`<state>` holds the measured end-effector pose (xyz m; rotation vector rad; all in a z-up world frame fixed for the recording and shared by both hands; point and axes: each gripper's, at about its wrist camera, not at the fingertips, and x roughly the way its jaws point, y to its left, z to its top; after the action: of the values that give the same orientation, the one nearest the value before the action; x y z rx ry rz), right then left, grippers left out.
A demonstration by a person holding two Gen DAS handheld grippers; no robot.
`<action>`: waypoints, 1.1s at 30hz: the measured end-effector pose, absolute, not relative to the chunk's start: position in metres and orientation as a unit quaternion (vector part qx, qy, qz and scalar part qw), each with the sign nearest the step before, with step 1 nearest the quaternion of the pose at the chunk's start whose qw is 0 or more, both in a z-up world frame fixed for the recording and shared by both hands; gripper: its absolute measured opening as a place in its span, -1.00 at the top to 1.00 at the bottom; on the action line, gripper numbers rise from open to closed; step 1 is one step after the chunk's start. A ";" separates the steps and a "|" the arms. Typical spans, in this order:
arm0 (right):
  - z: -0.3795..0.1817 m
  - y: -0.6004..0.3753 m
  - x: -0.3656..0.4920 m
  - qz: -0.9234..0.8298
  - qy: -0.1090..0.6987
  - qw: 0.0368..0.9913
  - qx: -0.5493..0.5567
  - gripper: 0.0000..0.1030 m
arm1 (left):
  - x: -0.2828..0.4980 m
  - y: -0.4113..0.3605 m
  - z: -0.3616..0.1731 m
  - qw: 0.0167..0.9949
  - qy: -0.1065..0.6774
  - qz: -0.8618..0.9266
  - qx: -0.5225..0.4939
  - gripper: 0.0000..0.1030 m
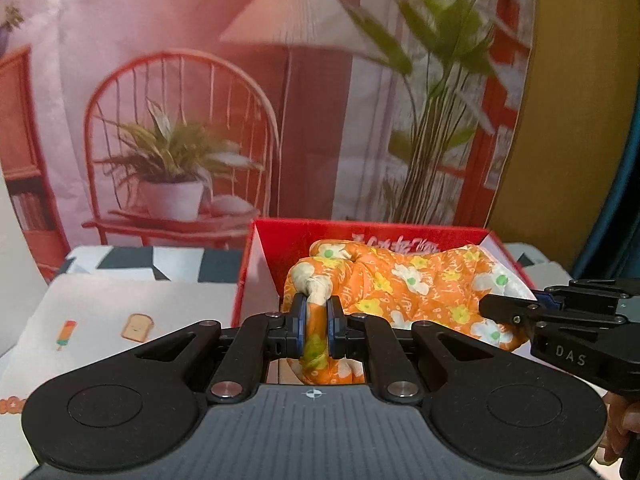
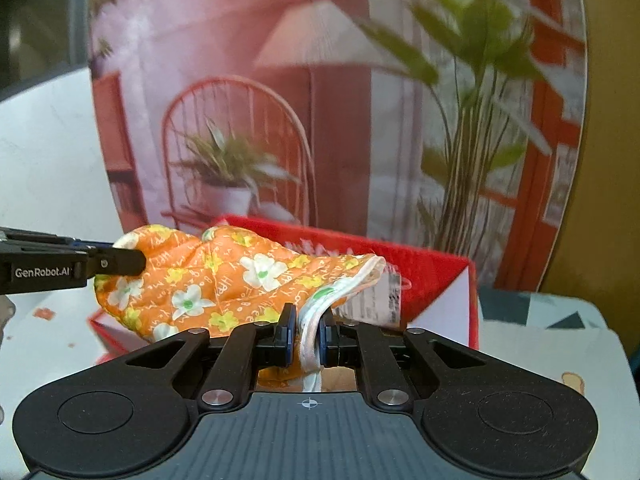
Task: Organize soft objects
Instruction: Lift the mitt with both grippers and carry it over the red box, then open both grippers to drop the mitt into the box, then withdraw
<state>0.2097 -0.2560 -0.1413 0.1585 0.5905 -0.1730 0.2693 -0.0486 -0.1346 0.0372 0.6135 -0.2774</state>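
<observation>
An orange quilted cloth with white and yellow flowers (image 1: 412,284) hangs over the open red box (image 1: 264,248). My left gripper (image 1: 316,312) is shut on the cloth's left end. My right gripper (image 2: 307,330) is shut on the cloth's white-trimmed right edge (image 2: 340,292), next to its label. Each gripper shows in the other's view: the right one at the right (image 1: 560,320), the left one at the left (image 2: 60,268). The cloth (image 2: 224,276) is stretched between them, over the box (image 2: 432,280).
The box stands on a white table cover printed with toast and ice lollies (image 1: 120,320). A black-and-white patterned cloth (image 1: 160,260) lies behind it. A printed backdrop with a chair, lamp and plants (image 1: 240,120) stands close behind the box.
</observation>
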 end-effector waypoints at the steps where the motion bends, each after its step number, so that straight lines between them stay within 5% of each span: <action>1: -0.146 -0.259 0.216 -0.086 0.299 0.947 0.080 0.80 | 0.275 -0.050 -0.138 0.941 0.309 -0.136 0.019 0.79; 23: -0.199 -0.288 0.273 -0.100 0.454 0.878 0.114 0.80 | 0.317 -0.072 -0.193 0.903 0.397 -0.154 0.054 0.72; 28: -0.197 -0.286 0.273 -0.106 0.460 0.876 0.102 0.61 | 0.312 -0.070 -0.186 0.909 0.382 -0.153 0.065 0.08; 33: -0.189 -0.283 0.268 -0.117 0.449 0.881 0.087 0.28 | 0.303 -0.066 -0.173 0.915 0.365 -0.160 0.058 -0.16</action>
<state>0.2678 -0.2829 -0.1889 0.1819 0.9358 -0.2446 0.3026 -0.0665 -0.1725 0.1197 0.7515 -0.3284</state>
